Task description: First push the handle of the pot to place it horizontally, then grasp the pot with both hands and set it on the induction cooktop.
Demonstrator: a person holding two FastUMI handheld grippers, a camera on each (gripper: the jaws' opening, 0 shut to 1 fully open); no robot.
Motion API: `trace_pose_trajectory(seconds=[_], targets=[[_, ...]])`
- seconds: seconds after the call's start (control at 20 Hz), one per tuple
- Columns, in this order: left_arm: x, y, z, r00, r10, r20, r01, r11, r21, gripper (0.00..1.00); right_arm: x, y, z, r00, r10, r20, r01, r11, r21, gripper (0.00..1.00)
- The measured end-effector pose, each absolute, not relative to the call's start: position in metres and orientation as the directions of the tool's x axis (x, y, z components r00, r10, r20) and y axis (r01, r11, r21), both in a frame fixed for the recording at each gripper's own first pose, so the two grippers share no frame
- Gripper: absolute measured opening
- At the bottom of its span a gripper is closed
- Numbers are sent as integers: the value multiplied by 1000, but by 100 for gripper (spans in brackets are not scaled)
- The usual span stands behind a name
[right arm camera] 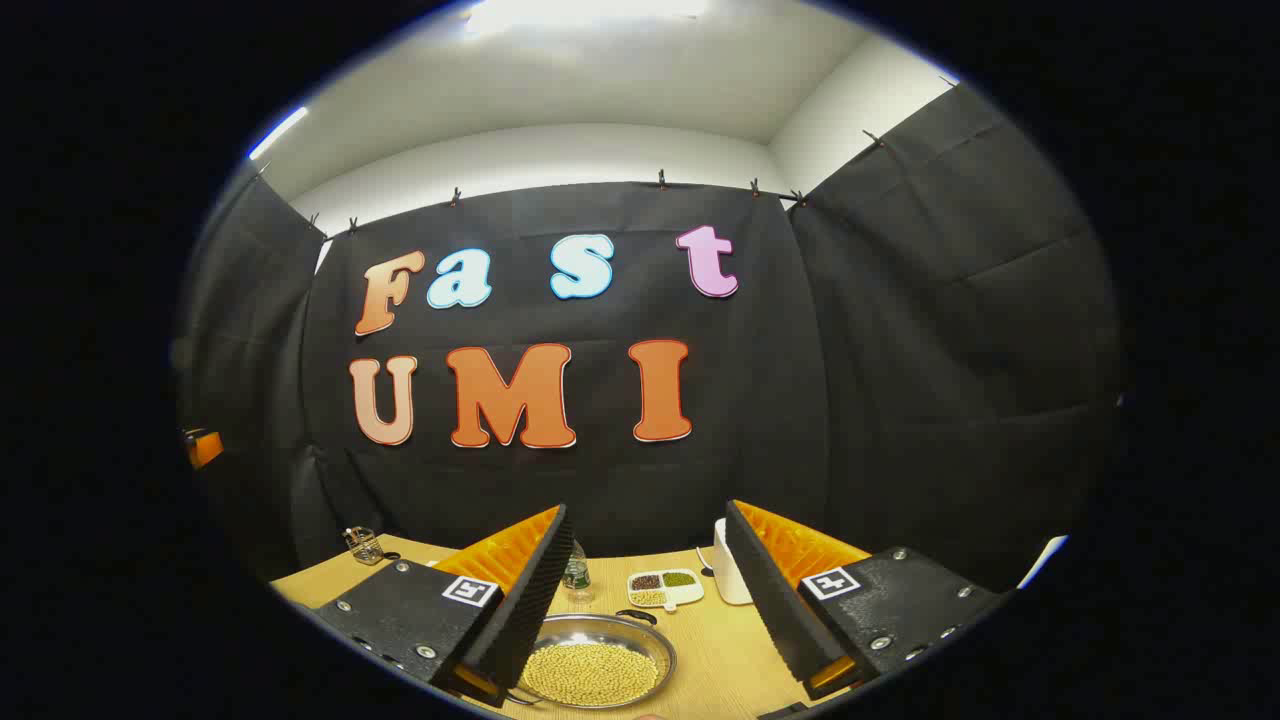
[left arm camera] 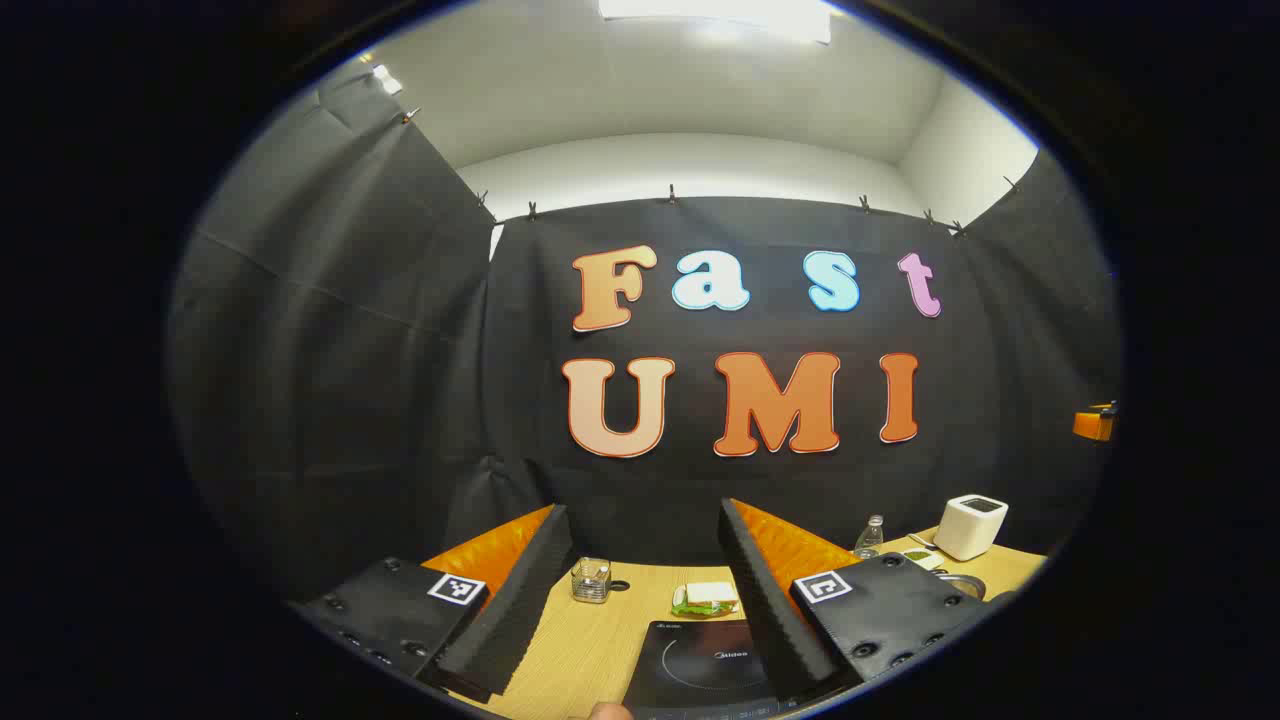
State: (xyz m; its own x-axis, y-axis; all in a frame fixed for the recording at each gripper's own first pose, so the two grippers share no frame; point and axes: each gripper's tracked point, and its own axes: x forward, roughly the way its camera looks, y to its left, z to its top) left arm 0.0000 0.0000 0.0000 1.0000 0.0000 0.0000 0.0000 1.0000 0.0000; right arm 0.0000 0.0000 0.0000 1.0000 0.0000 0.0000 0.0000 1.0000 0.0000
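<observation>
In the right gripper view a shallow steel pot (right arm camera: pixel 598 665) full of yellow beans sits on the wooden table, low between my right gripper's (right arm camera: pixel 645 585) open fingers; a dark bit of its handle (right arm camera: pixel 636 617) shows at its far rim. The black induction cooktop (left arm camera: pixel 700 672) lies on the table in the left gripper view, low between my left gripper's (left arm camera: pixel 645 590) open fingers. Both grippers hover above the table and hold nothing. At the right edge of the left gripper view a bit of the pot's rim (left arm camera: pixel 962 583) peeks out.
Left gripper view: a small glass jar (left arm camera: pixel 591 579), a sandwich on a plate (left arm camera: pixel 708 598), a clear bottle (left arm camera: pixel 871 536) and a white box-shaped appliance (left arm camera: pixel 970 526) stand behind the cooktop. Right gripper view: a divided dish of beans (right arm camera: pixel 665 587), a bottle (right arm camera: pixel 575 570), the white appliance (right arm camera: pixel 728 575), the jar (right arm camera: pixel 364 545).
</observation>
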Motion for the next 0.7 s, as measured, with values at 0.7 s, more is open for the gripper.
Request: trace_pose_trajectory(seconds=[0.7], targets=[[-1,6,1,1000,11,5,-11,1000,15,96,1,3,-1,1000,-2,-10,2,1000,-6,95]])
